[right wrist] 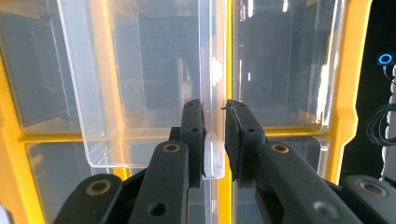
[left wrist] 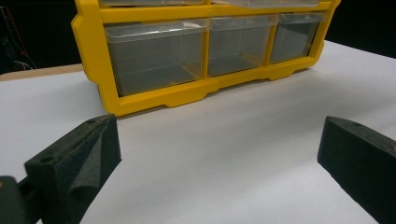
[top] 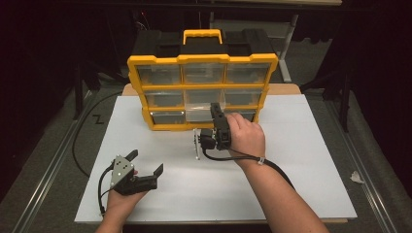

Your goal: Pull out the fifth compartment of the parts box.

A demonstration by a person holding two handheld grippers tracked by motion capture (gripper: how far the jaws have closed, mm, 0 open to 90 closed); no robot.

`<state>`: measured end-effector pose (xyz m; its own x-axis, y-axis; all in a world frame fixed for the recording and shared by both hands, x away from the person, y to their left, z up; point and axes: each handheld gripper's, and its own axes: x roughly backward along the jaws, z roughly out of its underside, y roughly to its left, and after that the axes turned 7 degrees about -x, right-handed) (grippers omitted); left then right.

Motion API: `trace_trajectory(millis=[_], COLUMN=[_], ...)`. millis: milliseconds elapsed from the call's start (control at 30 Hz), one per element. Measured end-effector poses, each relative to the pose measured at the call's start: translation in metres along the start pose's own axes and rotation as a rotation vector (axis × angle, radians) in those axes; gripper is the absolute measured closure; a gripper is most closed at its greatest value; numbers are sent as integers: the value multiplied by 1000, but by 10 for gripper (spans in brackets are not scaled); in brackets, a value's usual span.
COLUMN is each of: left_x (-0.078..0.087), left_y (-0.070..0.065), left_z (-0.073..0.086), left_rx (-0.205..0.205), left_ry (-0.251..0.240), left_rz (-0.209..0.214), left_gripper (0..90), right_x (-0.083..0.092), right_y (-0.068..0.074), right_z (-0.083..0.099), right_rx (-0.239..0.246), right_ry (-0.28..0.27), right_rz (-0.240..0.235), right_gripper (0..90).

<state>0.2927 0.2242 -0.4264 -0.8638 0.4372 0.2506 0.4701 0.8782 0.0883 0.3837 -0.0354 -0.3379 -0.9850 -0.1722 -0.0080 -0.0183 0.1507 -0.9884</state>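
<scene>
A yellow organizer point(top: 201, 59) with clear drawers stands upright at the back of the white table point(top: 301, 160). Its bottom middle drawer point(top: 197, 115) sticks out a little from the frame. My right gripper point(top: 214, 108) is turned on its side at that drawer. In the right gripper view the two jaws point(right wrist: 215, 109) close from both sides on the clear front wall of the drawer point(right wrist: 140, 93), beside a yellow frame bar point(right wrist: 348, 70). My left gripper point(top: 145, 161) rests near the front left of the table, wide open and holding nothing, facing the organizer point(left wrist: 154, 100) across bare white surface point(left wrist: 217, 135).
The organizer's black and yellow carry handle point(top: 201, 36) is on top. A black cable point(top: 77, 141) loops on the floor left of the table. A crumpled white scrap point(top: 357, 177) lies on the floor to the right. Dark stands and table legs stand behind.
</scene>
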Motion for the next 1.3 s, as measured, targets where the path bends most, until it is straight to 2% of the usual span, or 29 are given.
trace_trajectory(millis=[33, 67, 167, 267, 667, 933, 1300], left_x=[0, 0, 0, 1, 0, 0, 0], left_y=[0, 0, 1, 1, 1, 1, 0], left_z=[0, 0, 0, 0, 0, 0, 0], left_rx=[0, 2, 6, 7, 6, 3, 3], left_ry=[0, 0, -1, -2, 0, 0, -3], left_rz=[0, 1, 0, -1, 2, 5, 7], left_gripper=[0, 0, 0, 0, 0, 0, 1], right_x=[3, 5, 11, 16, 25, 26, 25], right_y=[2, 0, 1, 0, 5, 8, 8], right_z=[0, 0, -1, -1, -1, -2, -3], right_rx=[-21, 3, -17, -2, -11, -32, -32], right_ry=[5, -2, 1, -9, -16, -14, -13], right_rz=[-5, 0, -7, -3, -6, 1, 4], right_gripper=[800, 800, 800, 800, 792, 783, 782])
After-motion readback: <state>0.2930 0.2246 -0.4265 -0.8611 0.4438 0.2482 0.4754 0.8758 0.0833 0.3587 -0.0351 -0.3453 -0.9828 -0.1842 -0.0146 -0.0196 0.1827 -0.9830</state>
